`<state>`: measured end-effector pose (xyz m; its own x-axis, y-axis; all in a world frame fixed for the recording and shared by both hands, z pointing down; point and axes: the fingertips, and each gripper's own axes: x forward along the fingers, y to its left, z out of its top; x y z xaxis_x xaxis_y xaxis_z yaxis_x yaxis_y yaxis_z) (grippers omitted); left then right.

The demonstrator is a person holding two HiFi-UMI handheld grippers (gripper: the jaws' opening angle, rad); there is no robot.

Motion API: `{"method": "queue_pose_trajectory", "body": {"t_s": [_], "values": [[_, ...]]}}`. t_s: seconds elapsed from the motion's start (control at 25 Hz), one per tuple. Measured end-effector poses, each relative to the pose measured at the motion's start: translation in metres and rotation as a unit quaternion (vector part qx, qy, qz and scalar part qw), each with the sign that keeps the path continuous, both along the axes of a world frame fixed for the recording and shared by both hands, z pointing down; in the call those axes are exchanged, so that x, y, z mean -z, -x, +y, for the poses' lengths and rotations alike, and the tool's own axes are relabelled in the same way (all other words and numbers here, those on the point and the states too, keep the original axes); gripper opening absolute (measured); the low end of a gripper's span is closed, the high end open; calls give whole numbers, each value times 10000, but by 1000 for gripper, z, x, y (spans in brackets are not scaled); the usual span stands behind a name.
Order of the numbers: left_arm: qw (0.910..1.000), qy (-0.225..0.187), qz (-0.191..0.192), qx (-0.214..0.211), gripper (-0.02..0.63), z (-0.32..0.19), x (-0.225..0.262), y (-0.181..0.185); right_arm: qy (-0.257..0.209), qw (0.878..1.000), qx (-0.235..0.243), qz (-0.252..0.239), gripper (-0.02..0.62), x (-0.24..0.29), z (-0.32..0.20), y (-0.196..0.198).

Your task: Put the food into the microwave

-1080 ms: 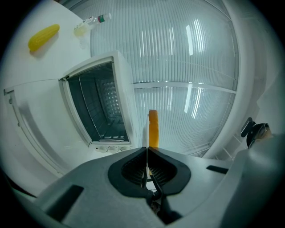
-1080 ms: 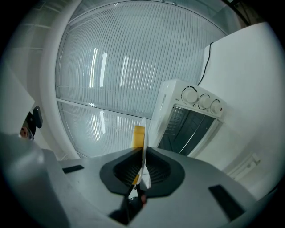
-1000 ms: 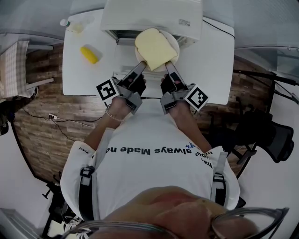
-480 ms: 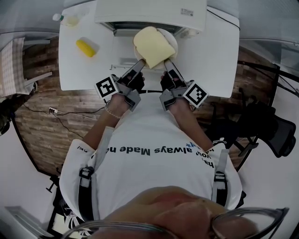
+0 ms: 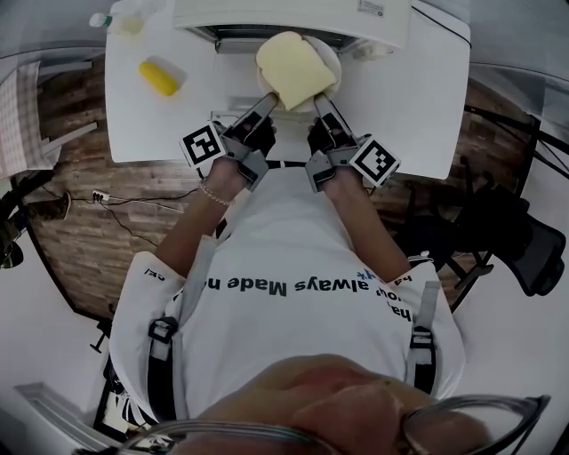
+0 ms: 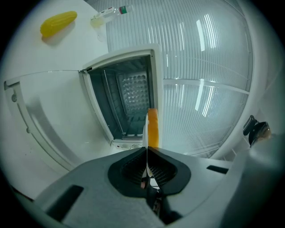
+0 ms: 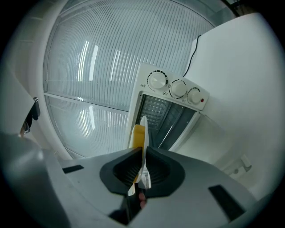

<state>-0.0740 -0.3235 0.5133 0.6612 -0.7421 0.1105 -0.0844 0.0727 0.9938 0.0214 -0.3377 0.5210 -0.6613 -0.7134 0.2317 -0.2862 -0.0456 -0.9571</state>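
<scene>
plate [image 5: 332,66] barely moved, pale bread [image 5: 293,69] (thick), left gripper [image 5: 269,99] and right gripper [image 5: 320,102] clamp plate

An office-like room: microwave [image 5: 293,13] on a white table [image 5: 418,98], plank floor [image 5: 71,231], black swivel chair [image 5: 520,253].

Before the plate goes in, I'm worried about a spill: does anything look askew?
The bread slice sits off-centre on the plate, covering its left rim while the right rim shows; it could slide off. Nothing else stands out.
</scene>
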Motion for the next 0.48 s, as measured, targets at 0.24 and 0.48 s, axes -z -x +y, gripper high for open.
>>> {"method": "queue_pose_trajectory", "body": {"t_s": [0.24, 0.48], "values": [[10000, 71, -39, -2, 14, -11, -25, 3, 49, 9999, -104, 3, 29, -23, -12, 5], [9999, 80, -130, -73, 14, -19, -46, 5, 215, 9996, -119, 105, 29, -47, -16, 6]]}}
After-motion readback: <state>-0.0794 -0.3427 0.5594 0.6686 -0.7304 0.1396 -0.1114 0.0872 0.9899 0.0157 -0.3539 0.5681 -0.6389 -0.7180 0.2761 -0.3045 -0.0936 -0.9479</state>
